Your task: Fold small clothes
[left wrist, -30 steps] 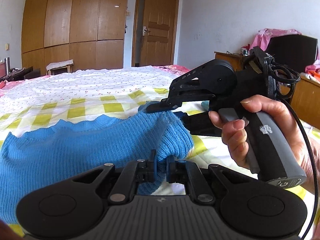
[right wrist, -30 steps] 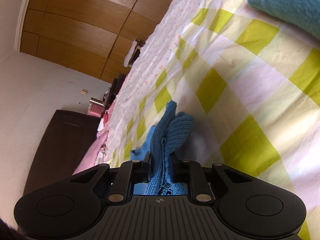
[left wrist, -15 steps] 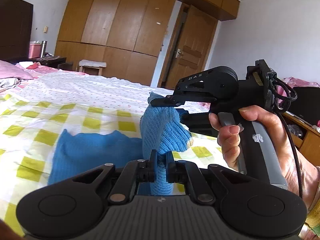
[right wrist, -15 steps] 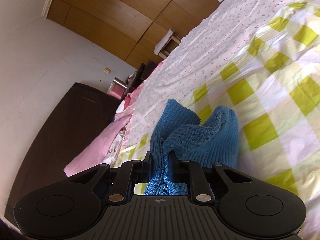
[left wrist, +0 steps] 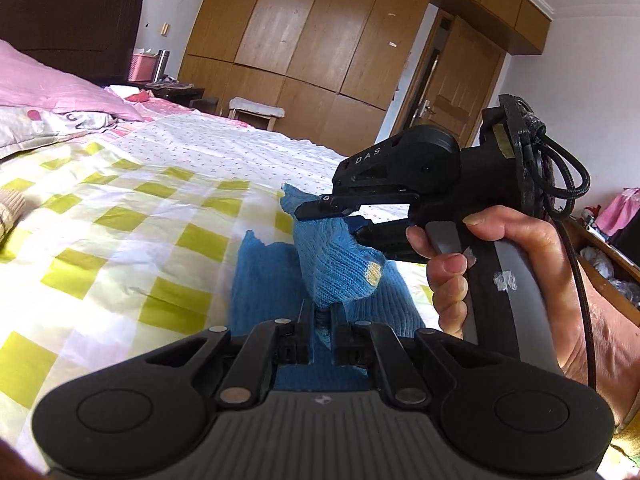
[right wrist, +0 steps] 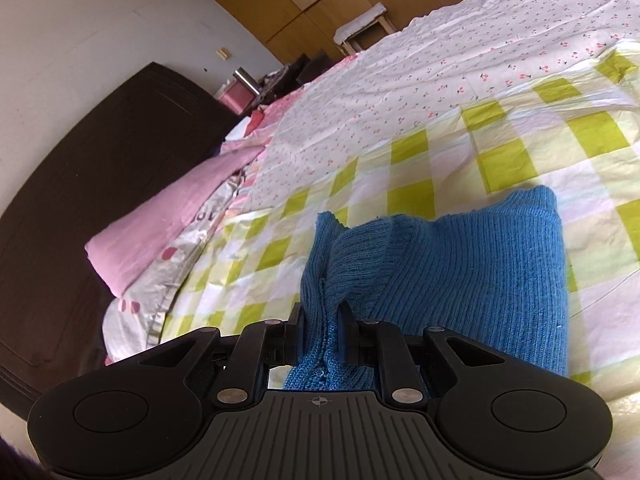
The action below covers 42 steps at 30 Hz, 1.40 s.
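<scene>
A blue knitted sweater (left wrist: 276, 276) lies on the yellow-checked bedsheet (left wrist: 120, 240). My left gripper (left wrist: 322, 320) is shut on one fold of it, lifted off the bed. My right gripper (left wrist: 320, 212), held in a hand, is shut on the same raised fold just beyond. In the right wrist view the sweater (right wrist: 480, 264) bunches up between the closed fingers of my right gripper (right wrist: 322, 320), with the rest folded flat on the bed to the right.
A pink quilt and pillows (right wrist: 168, 232) lie at the head of the bed by a dark headboard (right wrist: 100, 168). A wooden wardrobe (left wrist: 320, 48), a door (left wrist: 460, 80) and a small stool (left wrist: 256, 108) stand beyond the bed.
Both grippers have carried the held edge of the sweater toward the head of the bed. The sweater has gone from spread wide to doubled over into a narrower shape.
</scene>
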Each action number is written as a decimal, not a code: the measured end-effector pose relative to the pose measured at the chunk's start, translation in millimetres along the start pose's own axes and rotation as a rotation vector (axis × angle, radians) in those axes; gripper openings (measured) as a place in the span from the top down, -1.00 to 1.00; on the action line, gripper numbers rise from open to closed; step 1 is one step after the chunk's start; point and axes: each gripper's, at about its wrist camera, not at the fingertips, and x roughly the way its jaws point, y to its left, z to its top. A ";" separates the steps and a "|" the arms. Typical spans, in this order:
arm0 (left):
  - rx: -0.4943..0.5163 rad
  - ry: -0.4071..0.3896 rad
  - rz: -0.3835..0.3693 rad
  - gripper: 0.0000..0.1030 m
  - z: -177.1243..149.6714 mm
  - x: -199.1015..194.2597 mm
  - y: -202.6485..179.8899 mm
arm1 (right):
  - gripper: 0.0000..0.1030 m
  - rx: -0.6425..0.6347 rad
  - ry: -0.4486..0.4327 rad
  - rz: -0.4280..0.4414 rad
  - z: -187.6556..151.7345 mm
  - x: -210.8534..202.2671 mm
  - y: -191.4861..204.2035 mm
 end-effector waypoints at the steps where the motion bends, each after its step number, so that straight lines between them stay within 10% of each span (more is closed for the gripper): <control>1: -0.008 0.008 0.006 0.73 -0.8 1.3 4.4 | 0.68 -0.007 0.009 -0.007 -2.0 5.4 2.2; 13: -0.091 0.050 0.050 0.72 -6.9 -3.1 40.4 | 0.55 -0.033 0.131 0.023 -18.1 50.8 15.6; 22: -0.082 -0.045 0.027 0.70 9.0 -3.5 49.8 | 0.55 -0.121 0.092 0.071 -17.4 10.5 27.8; 42: -0.017 0.154 0.063 0.70 -5.3 53.6 42.0 | 0.56 -0.395 0.027 -0.253 -83.4 -64.0 -15.7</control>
